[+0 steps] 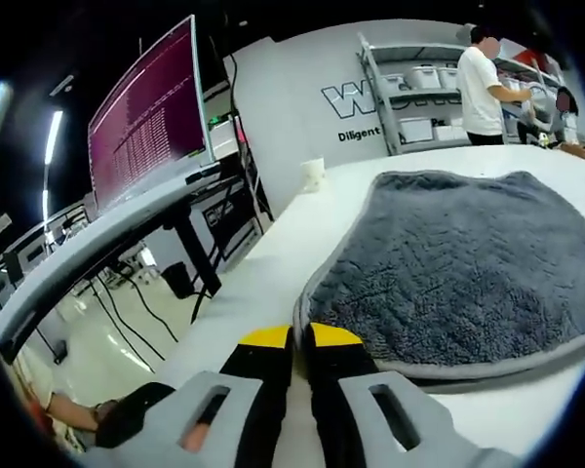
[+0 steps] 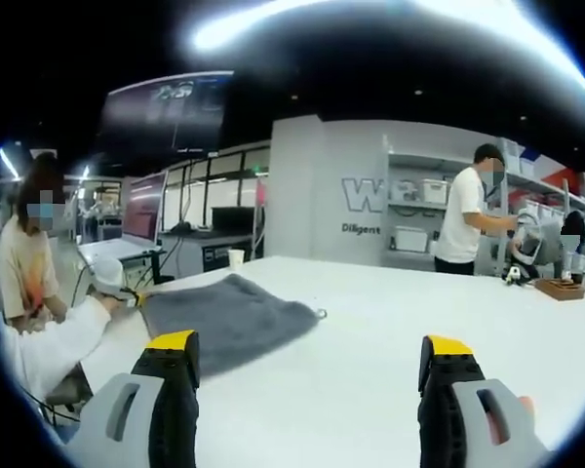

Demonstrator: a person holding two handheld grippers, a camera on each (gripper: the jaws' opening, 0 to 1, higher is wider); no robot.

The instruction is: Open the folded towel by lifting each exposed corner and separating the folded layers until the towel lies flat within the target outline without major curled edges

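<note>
Grey towel (image 1: 458, 273) is lying on the counter (image 2: 390, 322); left gripper (image 1: 300, 336) clenched beside it, right gripper (image 2: 310, 351) hovering released.

Left gripper view: towel (image 1: 458, 273) runs off the pic's right edge, far-right corner cut. Wall lettering (image 1: 370, 102) behind shelving, only partly readable. Monitor (image 1: 151, 112) text too small to read. Right gripper view: towel's left end sits behind a sleeve (image 2: 63, 341), contact unclear.
</note>
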